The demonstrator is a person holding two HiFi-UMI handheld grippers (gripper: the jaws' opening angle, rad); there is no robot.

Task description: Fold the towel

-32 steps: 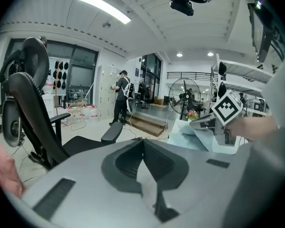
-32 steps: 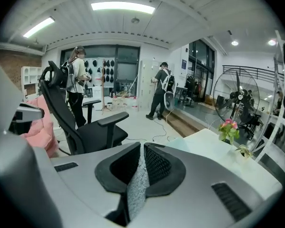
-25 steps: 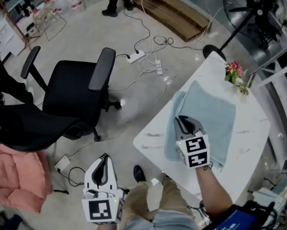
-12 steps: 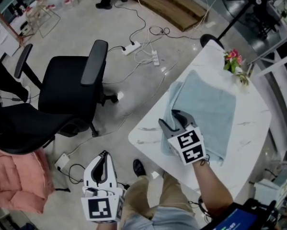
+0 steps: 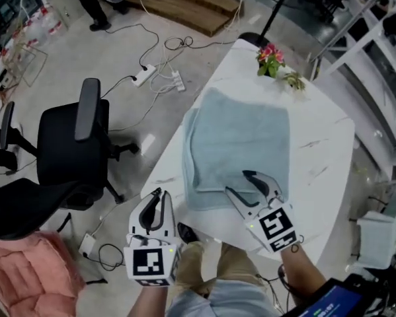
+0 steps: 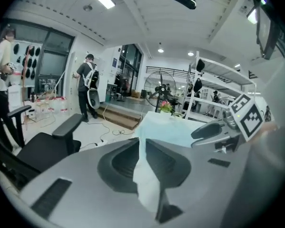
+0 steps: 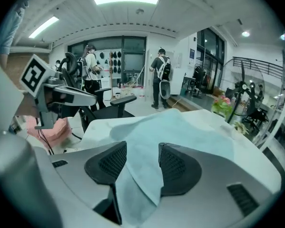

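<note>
Jaws of the right gripper [image 5: 238,181] are seen well apart, having just been opening. In the right gripper view the towel [image 5: 240,134] shows in the gap between them, yet neither pad is pressed on it. This gripper is held over the towel's near edge. Jaws of the left gripper [image 5: 157,199] are brought together, with only a thin slit left at their tips in the left gripper view, and nothing is clamped in them. That gripper is held off the near left edge of the surface [image 5: 320,154], above the floor [image 5: 138,41].

The towel, pale blue, is laid flat on the white marbled surface and folded over (a lower layer is left showing as a strip along its left side). At the far corner of the surface a small bunch of pink flowers [image 5: 271,53] is set, apart from the towel. On the floor to the left a black office chair [image 5: 72,147] is placed, and beyond it lie a white power strip [image 5: 145,76] and loose cables [image 5: 174,45]. A pink cloth [image 5: 19,279] is seen at the lower left — only part of it is in view.
</note>
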